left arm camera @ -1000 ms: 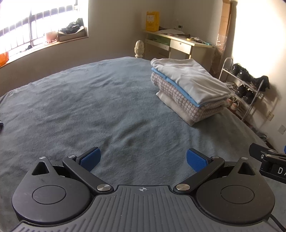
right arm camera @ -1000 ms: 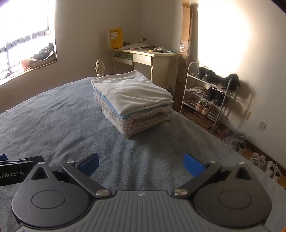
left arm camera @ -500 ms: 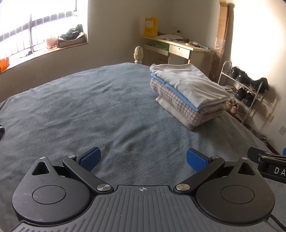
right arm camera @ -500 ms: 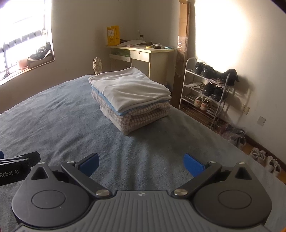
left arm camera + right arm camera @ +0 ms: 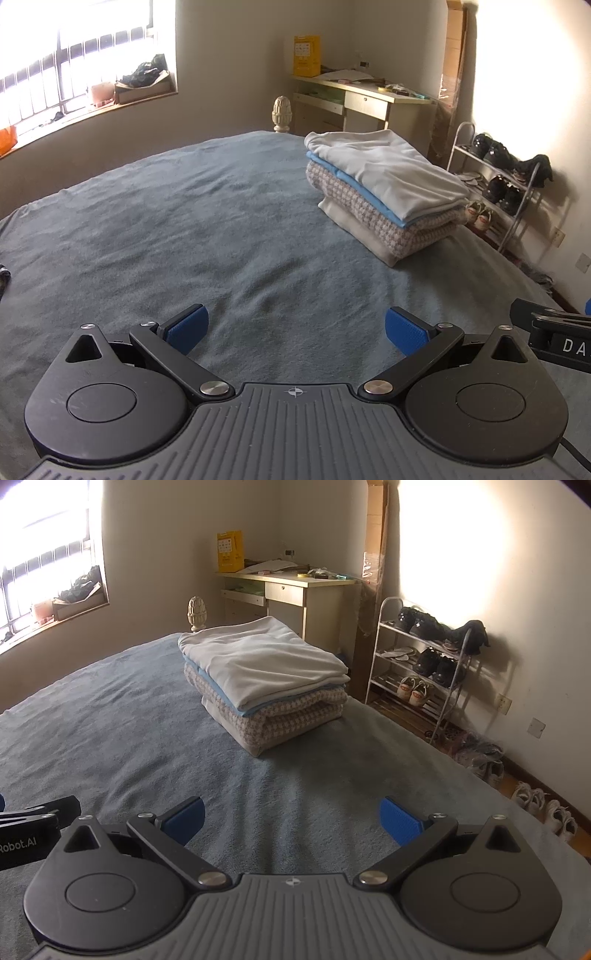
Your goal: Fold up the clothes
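Folded clothes (image 5: pixel 384 192) sit stacked at the far right side of the grey-blue bed (image 5: pixel 184 229), near a shoe rack (image 5: pixel 424 664). I hold my left gripper (image 5: pixel 295 326) and right gripper (image 5: pixel 291 814) low over bare bedding, fingers apart, gripping nothing.

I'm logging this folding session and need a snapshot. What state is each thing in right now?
Left gripper: open, empty, over the bed.
Right gripper: open, empty, over the bed.
Stack of clothes: folded, piled neatly on the bed.
White top garment: folded, lying flat on the stack.
Bed cover: spread out, slightly rumpled.
Desk drawer: pulled partly open.
Shoe rack: upright, holding shoes.
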`<state>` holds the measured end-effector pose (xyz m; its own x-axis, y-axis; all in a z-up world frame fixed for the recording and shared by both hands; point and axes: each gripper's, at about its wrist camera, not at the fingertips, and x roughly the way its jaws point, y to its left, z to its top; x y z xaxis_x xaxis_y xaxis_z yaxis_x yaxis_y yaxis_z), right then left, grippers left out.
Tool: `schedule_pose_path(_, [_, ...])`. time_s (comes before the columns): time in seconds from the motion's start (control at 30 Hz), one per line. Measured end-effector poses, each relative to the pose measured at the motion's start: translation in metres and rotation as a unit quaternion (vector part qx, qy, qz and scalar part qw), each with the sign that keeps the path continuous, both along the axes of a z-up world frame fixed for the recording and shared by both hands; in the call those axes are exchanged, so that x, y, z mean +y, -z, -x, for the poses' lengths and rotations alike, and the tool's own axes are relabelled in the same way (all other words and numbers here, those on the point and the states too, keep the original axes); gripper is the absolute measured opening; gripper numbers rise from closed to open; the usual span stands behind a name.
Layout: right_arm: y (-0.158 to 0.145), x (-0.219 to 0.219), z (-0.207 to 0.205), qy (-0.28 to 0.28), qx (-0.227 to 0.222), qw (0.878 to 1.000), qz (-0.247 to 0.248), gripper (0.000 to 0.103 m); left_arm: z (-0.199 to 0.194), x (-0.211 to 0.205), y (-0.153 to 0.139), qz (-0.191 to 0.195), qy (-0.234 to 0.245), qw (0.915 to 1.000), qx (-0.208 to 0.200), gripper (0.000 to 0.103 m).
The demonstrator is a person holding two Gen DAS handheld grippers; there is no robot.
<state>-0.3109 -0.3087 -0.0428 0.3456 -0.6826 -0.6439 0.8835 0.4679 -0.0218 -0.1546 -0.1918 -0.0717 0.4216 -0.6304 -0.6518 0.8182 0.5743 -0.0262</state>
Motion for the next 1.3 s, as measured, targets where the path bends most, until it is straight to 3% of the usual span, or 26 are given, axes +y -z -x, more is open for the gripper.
schedule_pose_path(1.3, [0.0035, -0.0008, -0.0043, -0.011, 0.02, 1.0, -0.003, 0.103, 0.0006, 0.0014, 0.0037, -0.024, -0.011, 0.9996, 0.011, 0.103])
